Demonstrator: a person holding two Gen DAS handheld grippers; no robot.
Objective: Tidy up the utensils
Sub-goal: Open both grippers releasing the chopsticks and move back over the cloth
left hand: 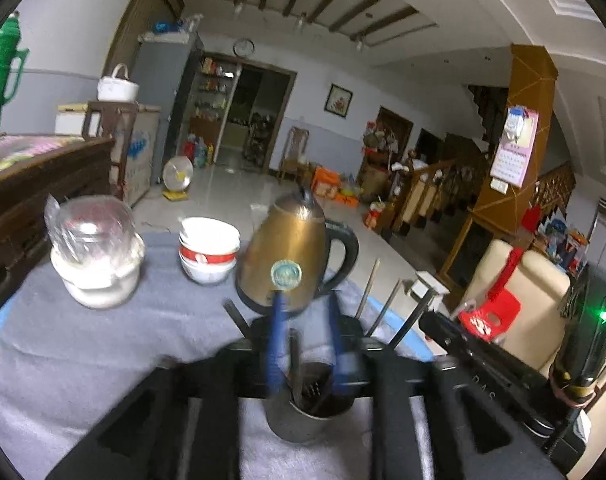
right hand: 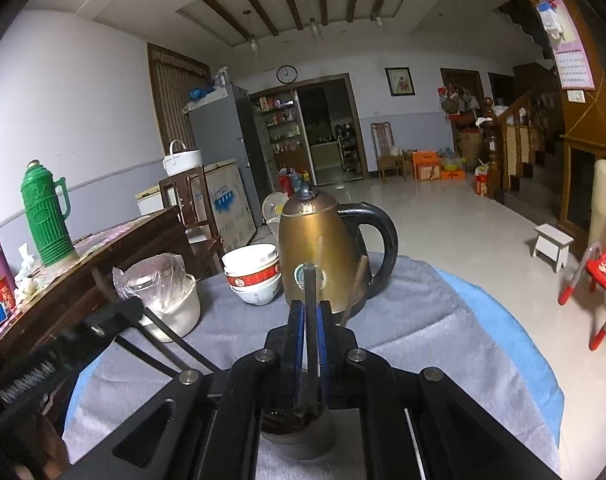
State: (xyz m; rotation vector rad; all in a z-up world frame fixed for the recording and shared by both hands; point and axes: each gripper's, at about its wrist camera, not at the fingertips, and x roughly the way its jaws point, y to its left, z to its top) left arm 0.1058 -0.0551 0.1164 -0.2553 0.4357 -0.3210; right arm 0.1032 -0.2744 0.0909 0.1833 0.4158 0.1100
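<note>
A metal utensil cup (left hand: pixel 303 420) stands on the grey cloth at the near table edge, with several dark utensils in it. My left gripper (left hand: pixel 307 344) is open, its blue-padded fingers (left hand: pixel 274 352) on either side of the cup's mouth and around an upright dark handle (left hand: pixel 295 360). Several chopsticks (left hand: pixel 369 292) lean out to the right. My right gripper (right hand: pixel 311 344) is shut on an upright dark utensil handle (right hand: pixel 311 312), directly above the same cup (right hand: pixel 299 438). One chopstick (right hand: pixel 355 292) leans to its right.
A brass electric kettle (left hand: pixel 291 252) stands just behind the cup; it also shows in the right wrist view (right hand: pixel 319 248). Stacked bowls (left hand: pixel 209 250) and a bagged white container (left hand: pixel 95 252) sit at the left. A dark wooden cabinet (right hand: pixel 103 264) with a green thermos (right hand: pixel 47 216) stands left.
</note>
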